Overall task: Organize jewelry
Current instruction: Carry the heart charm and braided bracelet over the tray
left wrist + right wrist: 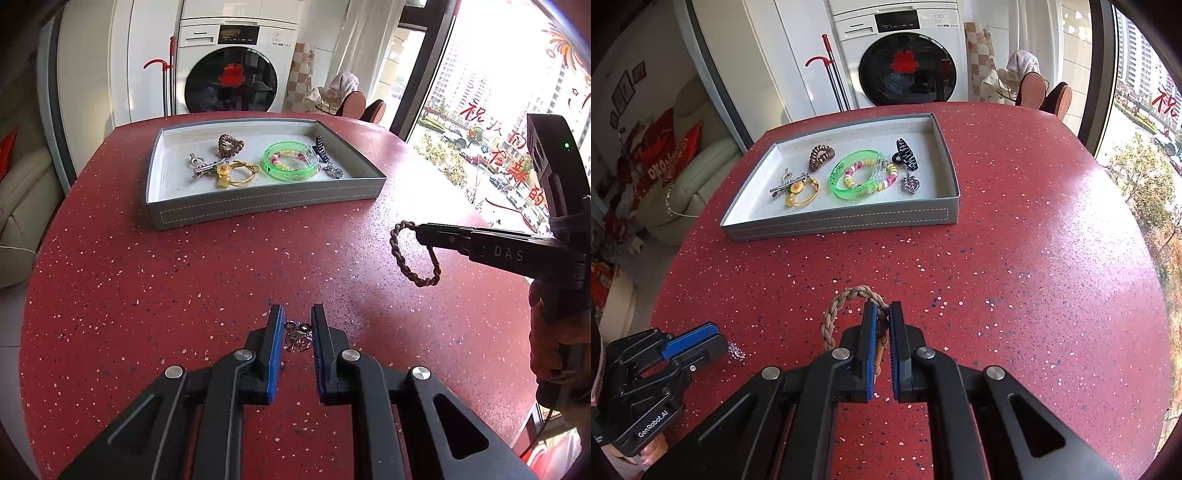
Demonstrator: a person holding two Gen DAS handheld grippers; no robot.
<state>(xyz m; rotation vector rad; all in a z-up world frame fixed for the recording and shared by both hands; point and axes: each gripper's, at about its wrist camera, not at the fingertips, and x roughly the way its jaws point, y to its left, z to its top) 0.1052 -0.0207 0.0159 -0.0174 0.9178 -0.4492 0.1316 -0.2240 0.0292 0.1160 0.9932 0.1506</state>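
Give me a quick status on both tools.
Left tool shut on silver trinket. Right tool shut on braided bracelet. Tray ahead, path clear.

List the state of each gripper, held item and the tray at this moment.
left gripper: shut on silver trinket
silver trinket: pinched, at the tabletop
right gripper: shut on braided bracelet
braided bracelet: held, hanging clear of the table
tray: open-topped, jewelry inside
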